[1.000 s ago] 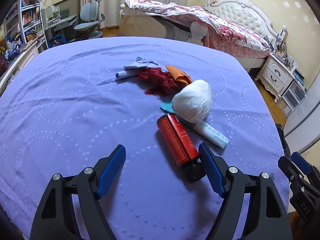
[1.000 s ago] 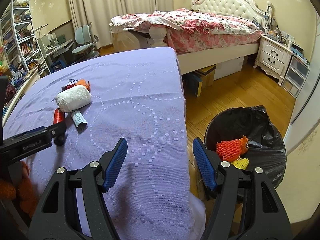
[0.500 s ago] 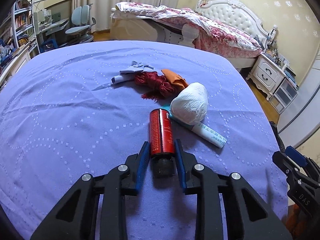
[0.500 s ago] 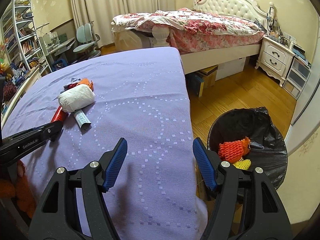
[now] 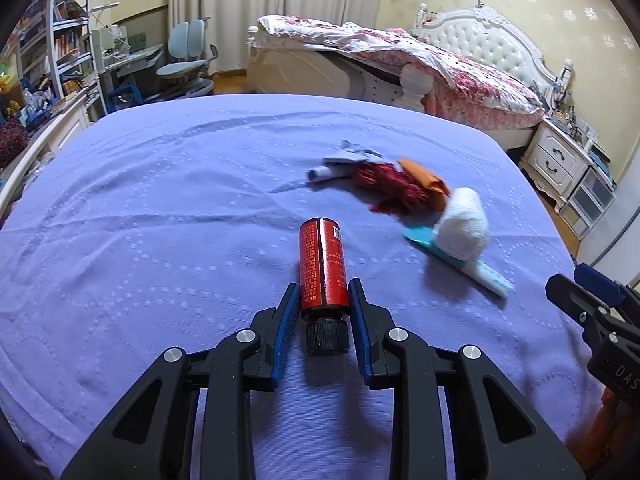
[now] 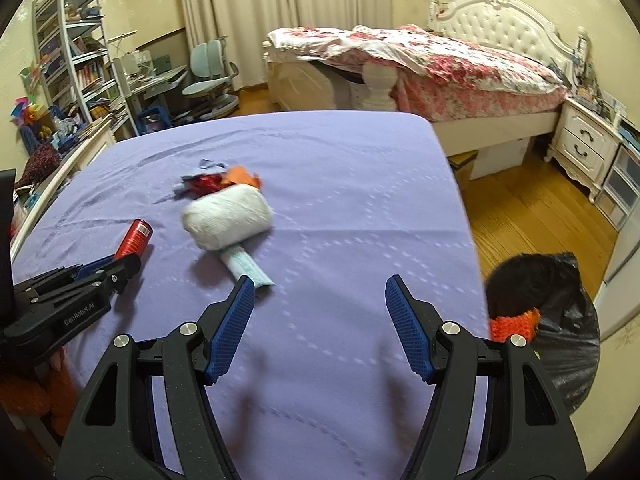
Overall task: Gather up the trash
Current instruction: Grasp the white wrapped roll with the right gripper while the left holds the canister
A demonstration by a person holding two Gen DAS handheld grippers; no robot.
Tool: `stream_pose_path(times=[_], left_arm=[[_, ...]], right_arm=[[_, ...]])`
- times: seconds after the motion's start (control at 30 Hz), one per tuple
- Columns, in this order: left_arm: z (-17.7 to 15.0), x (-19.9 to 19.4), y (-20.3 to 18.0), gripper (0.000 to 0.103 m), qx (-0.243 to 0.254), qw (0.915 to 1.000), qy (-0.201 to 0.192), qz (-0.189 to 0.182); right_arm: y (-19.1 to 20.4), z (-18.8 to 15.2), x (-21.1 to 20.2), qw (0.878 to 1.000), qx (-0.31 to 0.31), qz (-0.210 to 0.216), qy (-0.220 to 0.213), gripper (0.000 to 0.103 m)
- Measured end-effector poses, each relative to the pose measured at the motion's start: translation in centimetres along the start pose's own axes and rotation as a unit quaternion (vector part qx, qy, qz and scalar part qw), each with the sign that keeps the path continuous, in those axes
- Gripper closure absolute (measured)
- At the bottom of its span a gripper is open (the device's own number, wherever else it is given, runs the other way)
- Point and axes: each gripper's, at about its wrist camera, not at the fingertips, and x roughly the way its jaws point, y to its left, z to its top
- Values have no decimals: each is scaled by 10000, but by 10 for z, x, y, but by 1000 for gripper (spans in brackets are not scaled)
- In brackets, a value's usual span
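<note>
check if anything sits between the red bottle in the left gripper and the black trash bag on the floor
The left gripper is shut on the red bottle. Toward the trash bag, the white wad with a tube under it lies on the purple sheet, and the open right gripper hovers there; lifting would clear them.

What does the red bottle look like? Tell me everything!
The red bottle is a slim cylinder with a shiny red label, small printed text, a barcode and a ribbed black screw cap. It lies on its side on the purple tablecloth, cap toward the camera, clamped between the left gripper's blue pads.
</note>
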Motion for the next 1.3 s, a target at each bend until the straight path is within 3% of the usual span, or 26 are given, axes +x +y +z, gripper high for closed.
stream_pose_path(times=[0.27,0.33,0.43,0.77,1.0,1.1,1.17,1.23,1.3], left_arm=[[-1,-2,30,75,-154,9996,-83,217],[-2,-1,34,75,-196,9996,-72,215],[-2,0,38,75,-263,9995,-52,165],[1,3,45,75,-327,9994,-68,60],[1,3,45,75,-313,9995,-65,53],[0,4,45,75,-293,9995,-61,63],[1,5,45,75,-295,9995,-56,62],[1,5,45,75,-302,9995,-48,57],[0,5,45,75,-294,9995,-52,56]], right_arm=[[40,33,17,9991,29,411,-43,36],[49,42,26,9990,101,444,-13,31],[59,49,42,9992,98,345,166,31],[36,35,45,9991,114,-144,382,31],[29,37,48,9991,73,-32,411,32],[31,38,52,9990,28,93,445,36],[33,39,56,9986,-11,175,489,44],[35,38,57,9981,-22,255,552,64],[34,36,55,9981,-18,274,543,65]])
